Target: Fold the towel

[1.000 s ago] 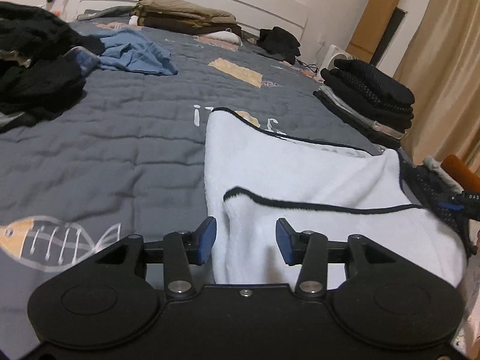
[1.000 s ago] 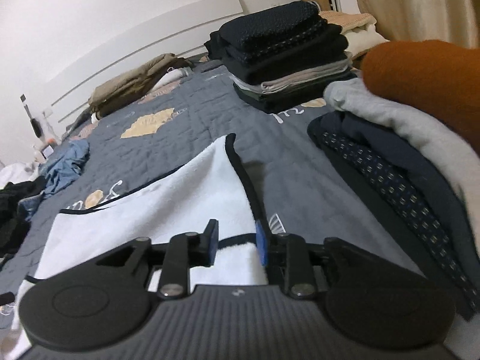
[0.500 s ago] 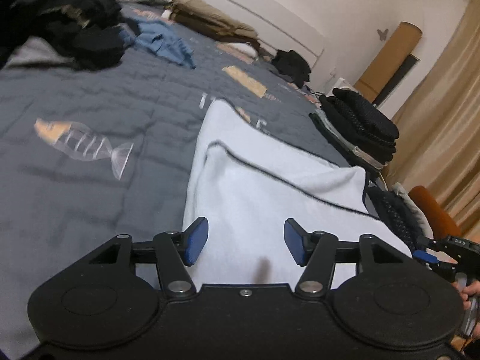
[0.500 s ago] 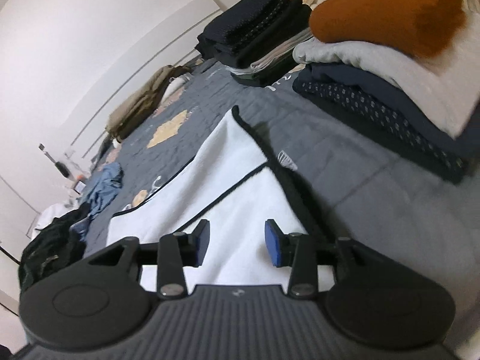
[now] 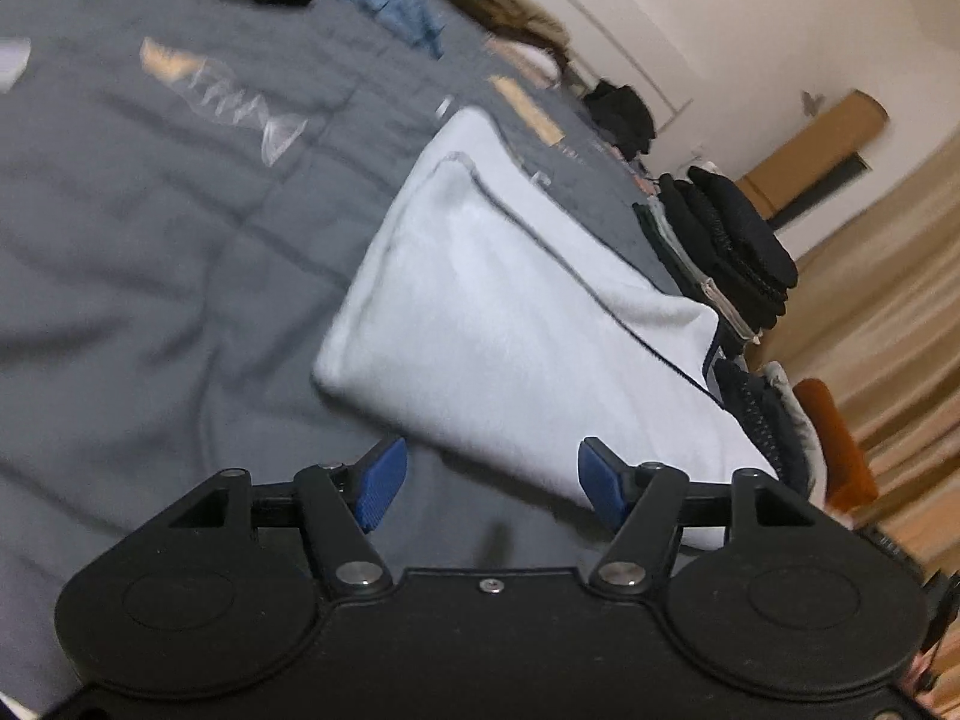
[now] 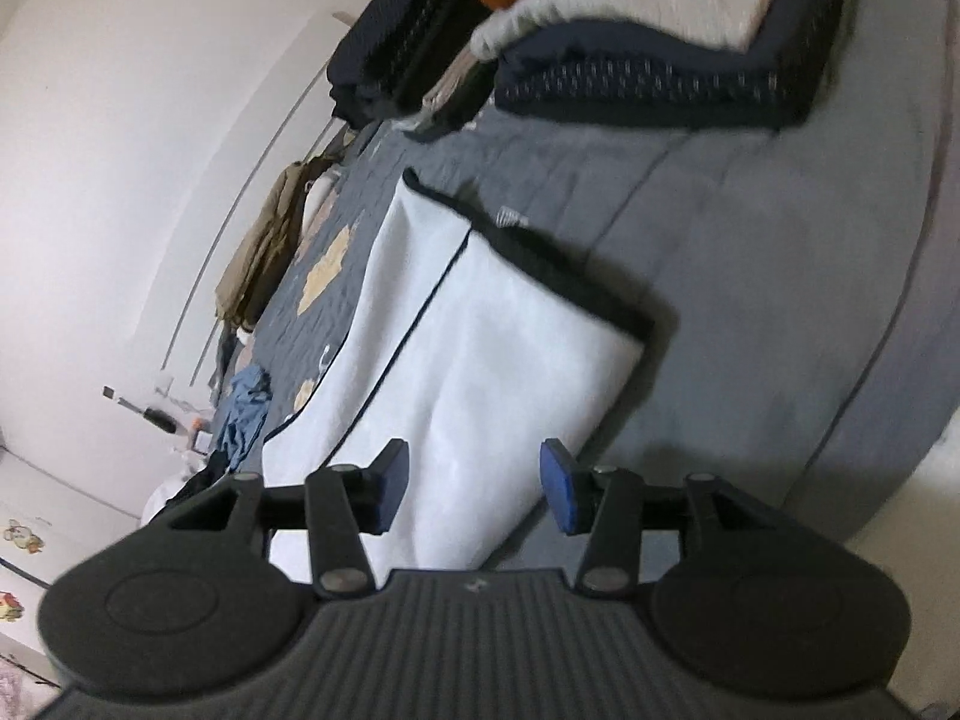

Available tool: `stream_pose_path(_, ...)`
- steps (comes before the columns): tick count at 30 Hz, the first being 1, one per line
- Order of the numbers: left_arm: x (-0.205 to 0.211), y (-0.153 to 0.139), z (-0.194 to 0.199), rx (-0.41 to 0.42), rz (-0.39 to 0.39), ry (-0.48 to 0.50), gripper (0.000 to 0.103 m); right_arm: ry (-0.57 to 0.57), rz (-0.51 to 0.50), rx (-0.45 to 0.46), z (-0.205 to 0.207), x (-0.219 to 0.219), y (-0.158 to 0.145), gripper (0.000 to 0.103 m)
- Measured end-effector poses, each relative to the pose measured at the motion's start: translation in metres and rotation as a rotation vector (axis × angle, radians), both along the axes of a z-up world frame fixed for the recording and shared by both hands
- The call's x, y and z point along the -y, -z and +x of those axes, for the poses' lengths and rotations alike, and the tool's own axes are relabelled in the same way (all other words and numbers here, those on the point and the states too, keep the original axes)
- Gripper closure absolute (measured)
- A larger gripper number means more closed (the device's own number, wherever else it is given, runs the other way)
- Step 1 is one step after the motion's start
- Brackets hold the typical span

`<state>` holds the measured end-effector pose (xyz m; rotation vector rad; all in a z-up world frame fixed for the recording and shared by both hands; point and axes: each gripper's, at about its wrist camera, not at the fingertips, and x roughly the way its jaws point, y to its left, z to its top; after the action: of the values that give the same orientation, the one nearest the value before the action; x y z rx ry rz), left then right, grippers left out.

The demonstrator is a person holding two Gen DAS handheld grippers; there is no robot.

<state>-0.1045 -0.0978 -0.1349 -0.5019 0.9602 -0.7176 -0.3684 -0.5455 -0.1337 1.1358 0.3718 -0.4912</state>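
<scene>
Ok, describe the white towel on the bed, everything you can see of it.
The towel is white, fluffy-looking cloth with thin dark piping along its edges. It lies folded over on the grey quilt, the top layer stopping short of the lower layer's far edge. Neither open gripper touches it. One end lies close to a folded stack of clothes.

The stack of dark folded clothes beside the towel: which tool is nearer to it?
Right. The right tool hangs open at the towel end near the stack; the left tool is at the opposite end.
</scene>
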Motion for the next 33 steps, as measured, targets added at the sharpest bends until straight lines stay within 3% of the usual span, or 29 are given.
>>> stream_pose_path(6,0.006,0.012,0.005,-0.068,-0.081,-0.03,0.04,0.008,0.095,0.026,0.013,-0.007,0.021,0.055)
stream_pose_path(11,0.017,0.02,0.014,-0.108,-0.102,-0.065,0.04,0.045,0.052,0.007,0.03,-0.01,0.032,0.054)
stream_pose_path(17,0.023,0.027,0.026,-0.151,-0.142,-0.102,0.04,0.116,0.098,0.064,0.033,-0.003,0.047,0.054)
stream_pose_path(20,0.026,0.026,0.032,-0.155,-0.148,-0.109,0.04,0.154,0.116,0.093,0.033,0.0,0.052,0.06)
stream_pose_path(21,0.027,0.026,0.034,-0.151,-0.149,-0.111,0.04,0.169,0.122,0.103,0.032,0.001,0.053,0.071)
stream_pose_path(24,0.025,0.03,0.036,-0.154,-0.149,-0.128,0.047,0.235,0.147,0.134,0.024,0.003,0.054,0.087)
stream_pose_path(26,0.021,0.029,0.036,-0.145,-0.145,-0.146,0.069,0.255,0.163,0.138,0.02,0.004,0.054,0.092)
stream_pose_path(28,0.016,0.027,0.035,-0.137,-0.155,-0.167,0.083,0.261,0.179,0.134,0.017,0.004,0.054,0.094)
stream_pose_path(31,0.012,0.018,0.032,-0.091,-0.157,-0.186,0.084,0.272,0.202,0.128,0.012,0.004,0.054,0.093)
stream_pose_path(33,0.011,0.024,0.035,-0.137,-0.163,-0.192,0.08,0.279,0.218,0.124,0.009,0.005,0.054,0.091)
